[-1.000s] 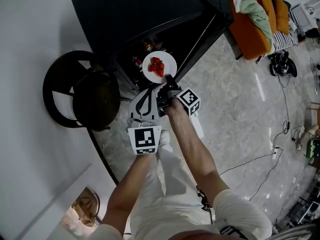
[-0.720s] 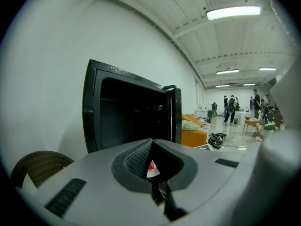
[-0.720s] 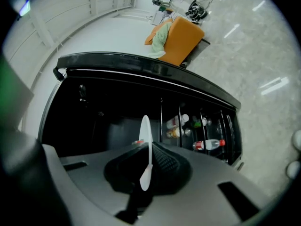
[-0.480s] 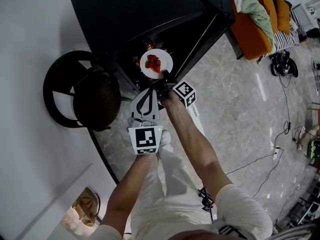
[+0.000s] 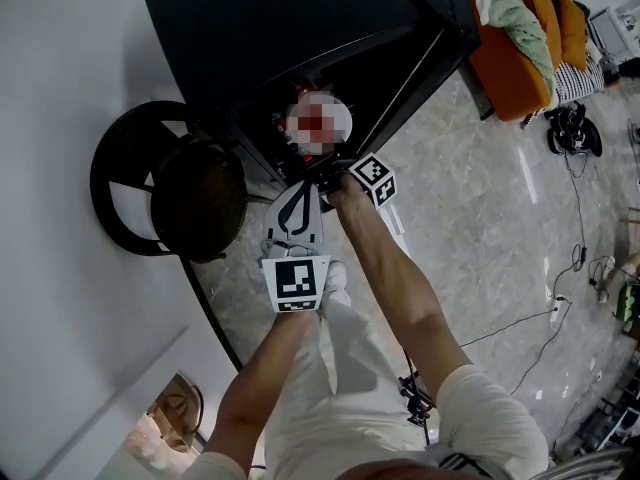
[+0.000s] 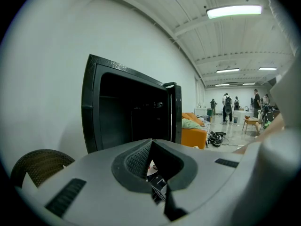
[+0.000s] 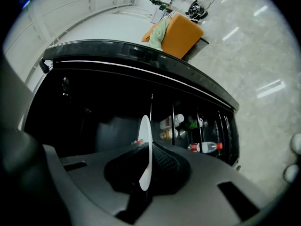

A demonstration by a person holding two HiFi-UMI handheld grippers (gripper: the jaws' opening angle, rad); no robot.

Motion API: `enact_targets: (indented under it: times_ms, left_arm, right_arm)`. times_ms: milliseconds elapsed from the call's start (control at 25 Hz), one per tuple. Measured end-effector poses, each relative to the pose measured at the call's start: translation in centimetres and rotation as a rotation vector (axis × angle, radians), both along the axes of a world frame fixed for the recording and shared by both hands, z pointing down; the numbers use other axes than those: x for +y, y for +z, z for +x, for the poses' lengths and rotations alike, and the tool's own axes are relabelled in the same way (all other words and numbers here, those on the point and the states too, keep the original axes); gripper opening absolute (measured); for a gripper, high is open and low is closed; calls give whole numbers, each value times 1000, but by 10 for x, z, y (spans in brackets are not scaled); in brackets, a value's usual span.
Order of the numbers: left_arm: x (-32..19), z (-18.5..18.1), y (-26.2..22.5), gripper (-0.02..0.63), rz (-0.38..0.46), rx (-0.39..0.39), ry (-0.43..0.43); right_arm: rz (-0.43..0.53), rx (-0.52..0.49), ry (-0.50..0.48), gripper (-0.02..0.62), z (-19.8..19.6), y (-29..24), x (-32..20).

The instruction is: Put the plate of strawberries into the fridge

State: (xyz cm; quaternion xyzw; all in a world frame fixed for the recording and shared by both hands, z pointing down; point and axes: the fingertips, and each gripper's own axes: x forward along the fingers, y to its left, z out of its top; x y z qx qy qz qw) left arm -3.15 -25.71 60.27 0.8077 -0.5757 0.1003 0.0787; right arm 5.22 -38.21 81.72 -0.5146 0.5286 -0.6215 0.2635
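Plate [image 7: 145,131] rim pinched between the right gripper's [image 7: 145,171] jaws, centre frame, at the open fridge [image 7: 108,107] mouth. Left gripper [image 6: 157,187] idle, jaws pressed together, empty. Insertion looks under way; next, slide it level onto a shelf. Only the right gripper view shows door bottles [image 7: 204,147]; only the head view shows both grippers.

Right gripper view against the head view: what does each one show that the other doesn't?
Only the right gripper view shows the white plate edge-on, clamped in the right gripper, and bottles in the fridge's door racks. Only the head view shows the person's arms, the left gripper and a round dark chair. Both show the open black fridge and the orange sofa.
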Motion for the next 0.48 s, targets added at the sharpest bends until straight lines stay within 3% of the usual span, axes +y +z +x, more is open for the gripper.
enact_targets:
  times_ms: [480]
  left_arm:
    - [-2, -5, 6, 2, -22, 17, -9]
  right_arm:
    - [1, -1, 53, 18, -7, 9, -16]
